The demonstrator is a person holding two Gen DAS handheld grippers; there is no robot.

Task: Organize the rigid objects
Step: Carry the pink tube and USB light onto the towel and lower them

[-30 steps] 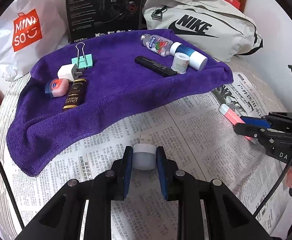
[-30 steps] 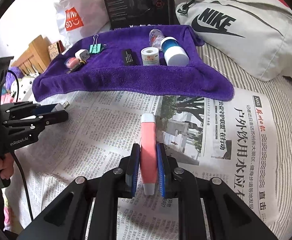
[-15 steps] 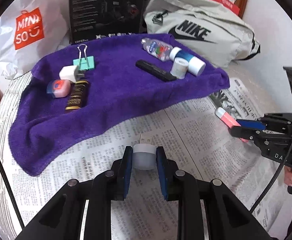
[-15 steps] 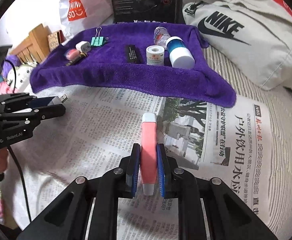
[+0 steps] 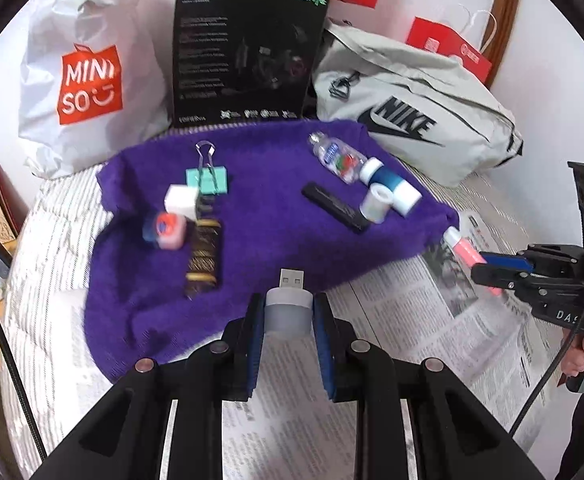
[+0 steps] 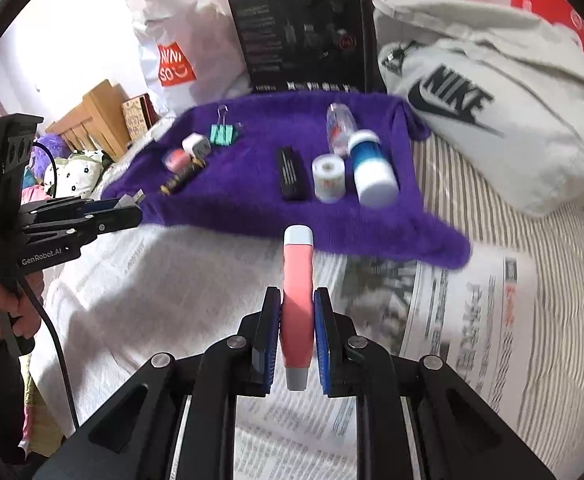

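- The left hand-held gripper (image 5: 287, 312) clamps a small USB light (image 5: 288, 306) by its frosted body, plug forward, above the near edge of the purple towel (image 5: 271, 208); a loose squeeze could let the smooth body slip.
- The right hand-held gripper (image 6: 298, 332) pinches a slim pink tube (image 6: 298, 300) with pale caps over the newspaper (image 6: 472, 320); it could pivot and roll once released.

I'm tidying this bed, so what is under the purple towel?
The purple towel lies over newspaper at its near edge and striped bedding at its left. What lies beneath its middle is covered; I cannot tell whether the paper reaches that far.
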